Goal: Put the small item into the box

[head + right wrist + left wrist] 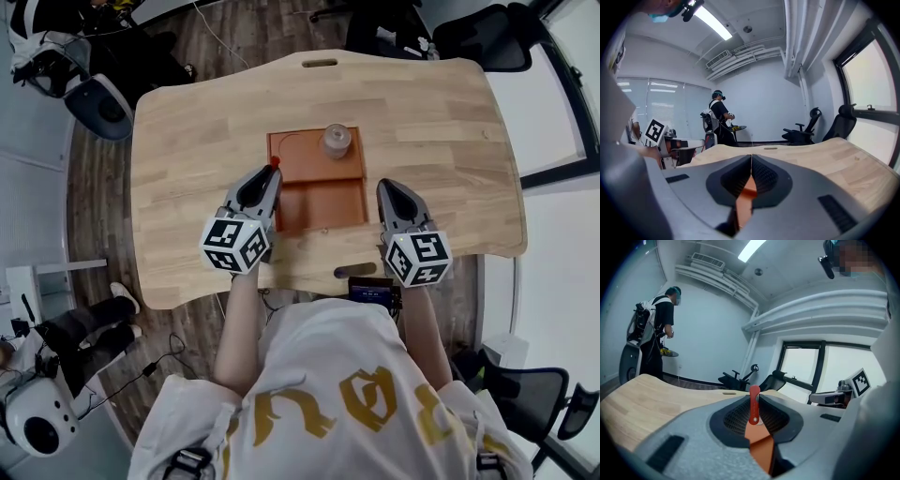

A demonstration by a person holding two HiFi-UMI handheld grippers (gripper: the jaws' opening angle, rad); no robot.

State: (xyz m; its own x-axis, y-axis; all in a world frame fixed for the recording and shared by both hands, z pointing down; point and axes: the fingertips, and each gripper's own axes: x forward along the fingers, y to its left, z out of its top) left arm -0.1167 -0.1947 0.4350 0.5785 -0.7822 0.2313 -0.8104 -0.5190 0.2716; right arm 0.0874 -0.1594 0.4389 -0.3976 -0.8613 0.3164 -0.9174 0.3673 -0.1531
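An open orange-brown box [319,208] lies at the table's middle, its two flat halves hinged together. A clear round container [337,141] stands in the far half. My left gripper [273,170] is shut on a small slim red item [275,161], with its tip at the left edge of the far half. In the left gripper view the red item [753,405] stands upright between the jaws of the left gripper [753,401], and the box [761,451] shows through the gap below. My right gripper [386,186] sits just right of the box, shut and empty. Its jaws meet in the right gripper view [751,161].
The wooden table [187,141] has a slot at the far edge [320,64] and another near me [354,272]. Office chairs [487,37] stand beyond the far side. A person [658,333] stands by a small stand past the table's far end.
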